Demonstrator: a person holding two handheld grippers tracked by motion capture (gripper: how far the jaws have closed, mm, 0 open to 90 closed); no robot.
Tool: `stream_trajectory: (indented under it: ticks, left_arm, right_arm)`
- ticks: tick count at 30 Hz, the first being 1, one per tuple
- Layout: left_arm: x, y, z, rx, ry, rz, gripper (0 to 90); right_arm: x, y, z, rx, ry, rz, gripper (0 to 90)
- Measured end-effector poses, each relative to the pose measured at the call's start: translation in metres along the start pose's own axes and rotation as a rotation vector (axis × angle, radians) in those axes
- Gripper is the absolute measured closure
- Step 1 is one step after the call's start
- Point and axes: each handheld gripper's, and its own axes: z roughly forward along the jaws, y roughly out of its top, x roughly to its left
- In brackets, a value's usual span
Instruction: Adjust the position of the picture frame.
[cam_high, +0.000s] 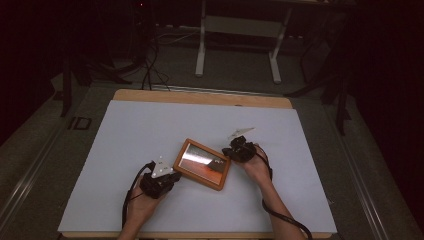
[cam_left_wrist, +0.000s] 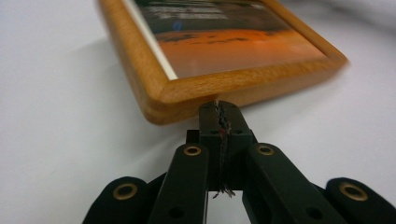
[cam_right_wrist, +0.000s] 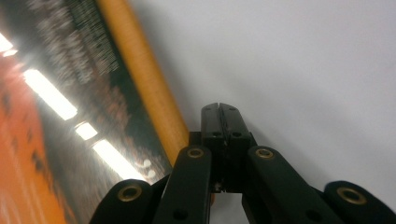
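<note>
- The left claw (cam_high: 172, 176) is closed, its two black jaws pressed flat together with nothing between them; in the left gripper view the closed tips (cam_left_wrist: 219, 112) sit right at the near edge of the picture frame (cam_left_wrist: 224, 88), touching or just short of it — I cannot tell which.
- The right claw (cam_high: 231, 151) is closed too, jaws meeting along one seam and holding nothing; in the right gripper view its tips (cam_right_wrist: 219, 114) lie just beside the frame's wooden rail (cam_right_wrist: 144, 84), with the white table (cam_right_wrist: 299, 70) beyond them.
- The picture frame (cam_high: 202, 164) lies flat on the table (cam_high: 150, 125), between the two claws: its lower left side is just ahead of the left claw, and its upper right corner is next to the right claw.
- The frame has a light wooden border around a glazed picture, orange toward the end nearest the left claw and dark toward the far end; bright strips of lamp glare (cam_right_wrist: 51, 95) run across the glass to the left of the right claw.
- A hand (cam_high: 142, 205) holds the left claw from below in the high view, and another hand (cam_high: 257, 170) holds the right claw, each with a black cable trailing toward the near table edge.
</note>
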Motion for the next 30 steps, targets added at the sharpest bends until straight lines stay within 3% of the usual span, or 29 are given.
stream_trajectory:
  ticks: [5,9,13,16,20,24,27,30]
  left_arm:
    - [0.015,-0.002,-0.001,-0.013,0.017,-0.072,89.1]
    - [0.028,-0.002,0.001,-0.037,0.025,-0.126,89.0]
    - [0.032,-0.004,0.001,-0.039,0.043,-0.168,88.3]
    - [0.031,-0.004,0.0,-0.049,0.06,-0.223,78.8]
    - [0.036,-0.008,-0.004,-0.096,-0.003,-0.319,60.3]
    - [0.031,-0.007,-0.004,-0.107,-0.067,-0.325,50.6]
    - [0.023,-0.005,0.001,-0.095,-0.088,-0.315,46.2]
    - [0.018,-0.004,0.007,-0.07,-0.079,-0.32,41.2]
  right_arm:
    - [0.013,-0.014,-0.007,0.006,0.064,-0.024,90.0]
    - [0.026,-0.024,-0.013,0.01,0.094,-0.042,90.0]
    - [0.032,-0.027,-0.014,0.02,0.106,-0.068,89.9]
    - [0.028,-0.021,-0.012,-0.005,0.09,-0.016,79.8]
    - [0.023,-0.012,-0.01,-0.032,0.092,0.048,64.9]
    - [0.016,-0.008,-0.01,-0.062,0.124,0.111,56.5]
    - [0.014,-0.006,-0.013,-0.107,0.209,0.144,49.7]
    - [0.02,-0.002,-0.009,-0.08,0.273,0.108,43.5]
